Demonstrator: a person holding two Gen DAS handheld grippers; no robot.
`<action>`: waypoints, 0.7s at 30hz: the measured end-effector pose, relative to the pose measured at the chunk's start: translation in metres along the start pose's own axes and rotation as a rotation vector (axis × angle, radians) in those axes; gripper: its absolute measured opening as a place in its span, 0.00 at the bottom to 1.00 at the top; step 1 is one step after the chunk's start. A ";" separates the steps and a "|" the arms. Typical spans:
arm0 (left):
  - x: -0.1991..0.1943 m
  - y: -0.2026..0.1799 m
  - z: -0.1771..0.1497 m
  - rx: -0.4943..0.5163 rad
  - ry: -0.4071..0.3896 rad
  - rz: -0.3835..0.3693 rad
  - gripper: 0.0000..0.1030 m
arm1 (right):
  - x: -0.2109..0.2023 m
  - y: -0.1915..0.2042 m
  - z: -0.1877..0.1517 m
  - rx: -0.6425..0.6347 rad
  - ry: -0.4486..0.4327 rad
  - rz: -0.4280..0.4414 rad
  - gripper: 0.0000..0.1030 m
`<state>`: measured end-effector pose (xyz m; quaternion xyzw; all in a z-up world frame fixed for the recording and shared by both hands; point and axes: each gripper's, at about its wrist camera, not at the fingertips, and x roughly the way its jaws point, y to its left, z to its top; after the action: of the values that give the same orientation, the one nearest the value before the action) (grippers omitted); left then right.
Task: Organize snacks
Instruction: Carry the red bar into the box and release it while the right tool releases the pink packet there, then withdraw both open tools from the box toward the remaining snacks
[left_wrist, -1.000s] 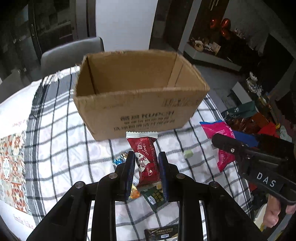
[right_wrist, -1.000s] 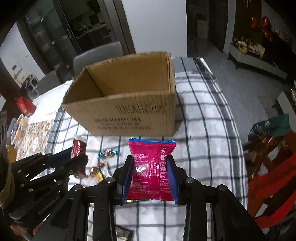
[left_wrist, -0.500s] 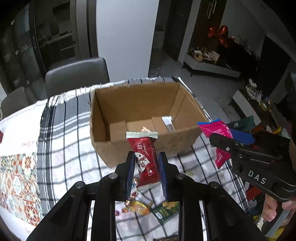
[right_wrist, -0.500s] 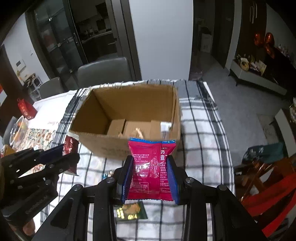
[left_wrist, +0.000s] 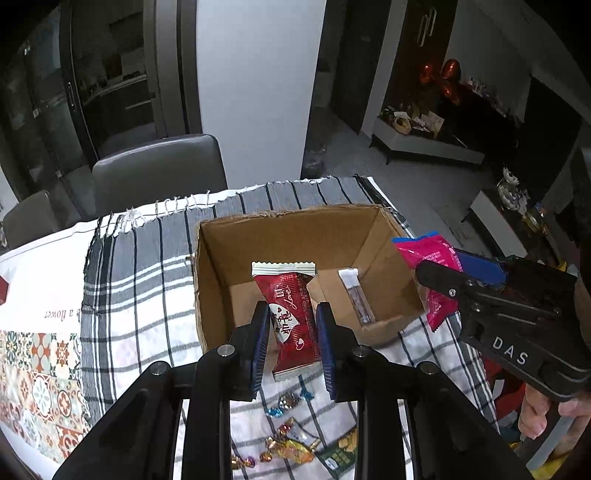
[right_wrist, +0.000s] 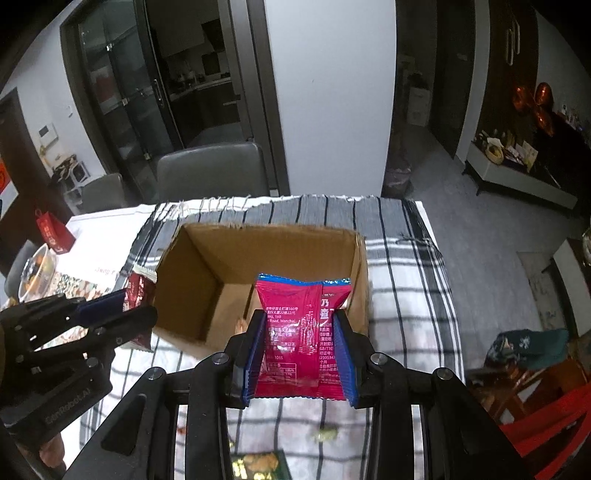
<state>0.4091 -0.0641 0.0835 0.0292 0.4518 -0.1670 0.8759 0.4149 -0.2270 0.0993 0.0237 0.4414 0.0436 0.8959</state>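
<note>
My left gripper (left_wrist: 291, 332) is clamped on a dark red snack bar (left_wrist: 291, 317), held above the near wall of the cardboard box (left_wrist: 280, 225). My right gripper (right_wrist: 301, 354) pinches a pink packet (right_wrist: 301, 332) over the box's near right corner. 1 wrapped stick (left_wrist: 356, 295) lies inside. Loose candies (left_wrist: 288, 443) sit on the worktop's checked cloth (left_wrist: 140, 280) by the near edge.

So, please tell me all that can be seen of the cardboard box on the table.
The cardboard box is plain brown corrugated card, open at the top, with its top edges rough and no upper flaps showing. It stands upright on the grey checked tablecloth. Inside, the bottom flaps show, and one slim wrapped bar lies on the floor by the right wall. The left claw holds a dark red snack packet and the right claw a pink snack packet; whether either touches the box cannot be told.
</note>
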 end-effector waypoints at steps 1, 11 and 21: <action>0.003 0.001 0.001 0.006 -0.006 -0.002 0.25 | 0.002 -0.001 0.001 -0.001 -0.002 0.002 0.35; 0.031 0.007 0.017 0.028 -0.044 0.049 0.29 | 0.029 -0.002 0.012 -0.019 -0.026 -0.010 0.35; 0.012 0.009 0.011 0.043 -0.090 0.089 0.44 | 0.021 -0.002 0.002 -0.020 -0.036 -0.024 0.46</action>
<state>0.4274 -0.0611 0.0791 0.0604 0.4067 -0.1383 0.9010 0.4292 -0.2271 0.0838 0.0105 0.4250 0.0369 0.9044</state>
